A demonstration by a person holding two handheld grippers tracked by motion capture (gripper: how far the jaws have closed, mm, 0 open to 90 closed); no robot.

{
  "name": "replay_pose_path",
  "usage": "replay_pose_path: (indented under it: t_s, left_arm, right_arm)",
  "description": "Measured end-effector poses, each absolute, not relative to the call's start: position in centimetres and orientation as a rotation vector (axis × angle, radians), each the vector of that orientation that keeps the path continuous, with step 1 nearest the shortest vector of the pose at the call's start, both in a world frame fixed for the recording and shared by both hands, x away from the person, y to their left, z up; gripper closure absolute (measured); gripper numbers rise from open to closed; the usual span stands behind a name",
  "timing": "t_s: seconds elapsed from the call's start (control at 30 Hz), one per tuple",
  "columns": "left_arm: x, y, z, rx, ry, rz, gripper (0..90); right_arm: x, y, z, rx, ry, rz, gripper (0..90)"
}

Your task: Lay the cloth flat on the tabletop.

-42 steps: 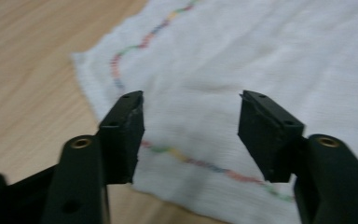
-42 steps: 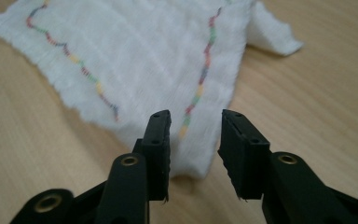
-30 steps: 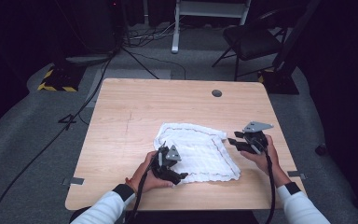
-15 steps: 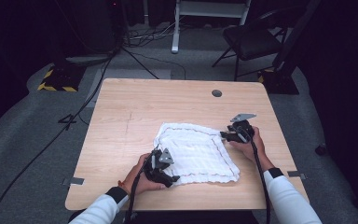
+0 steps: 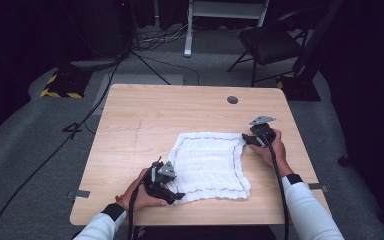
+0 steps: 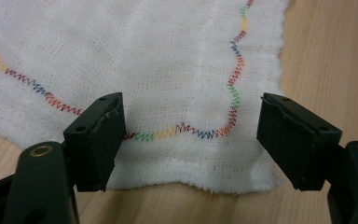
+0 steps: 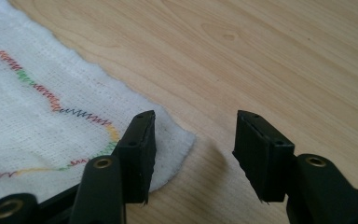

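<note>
A white cloth (image 5: 207, 162) with a multicoloured zigzag seam lies flat on the wooden table (image 5: 145, 120). My left gripper (image 5: 176, 196) is at the cloth's near left corner. In the left gripper view the left gripper (image 6: 191, 140) stands open, its jaws set to either side of that corner of the cloth (image 6: 144, 70) without pressing on it. My right gripper (image 5: 245, 140) is at the far right corner. The right gripper (image 7: 193, 154) is open and its jaws have just been opening. The tip of the cloth (image 7: 37, 140) lies by its left jaw, not pinched.
A round dark grommet (image 5: 232, 99) sits in the table top at the back right. Beyond the table stand a black chair (image 5: 272, 45) and a white stand (image 5: 189, 30), with cables on the grey floor. The table's front edge runs just below my left hand.
My right hand has moved away from me and slightly left to the cloth's far right corner. My left hand has slid left and nearer to the cloth's near left corner.
</note>
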State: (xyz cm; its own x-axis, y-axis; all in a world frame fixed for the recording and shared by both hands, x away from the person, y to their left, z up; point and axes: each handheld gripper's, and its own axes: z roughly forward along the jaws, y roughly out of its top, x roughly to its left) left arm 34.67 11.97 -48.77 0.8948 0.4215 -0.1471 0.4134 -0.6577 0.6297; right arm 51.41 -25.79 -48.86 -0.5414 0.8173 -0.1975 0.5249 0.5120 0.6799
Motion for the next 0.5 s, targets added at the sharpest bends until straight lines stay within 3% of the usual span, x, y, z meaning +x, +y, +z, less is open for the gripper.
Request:
replay_pose_path:
  t_s: [0.2, 0.5]
  left_arm:
    - [37.2, 11.6, -46.9, 2.263, 0.654, 0.181, 24.3]
    - [45.1, 11.1, -46.7, 2.189, 0.857, 0.363, 29.4]
  right_arm:
    - [49.5, -26.2, -47.2, 1.084, 2.248, 0.939, 45.0]
    - [40.6, -24.8, -46.4, 0.788, 2.469, 1.047, 44.1]
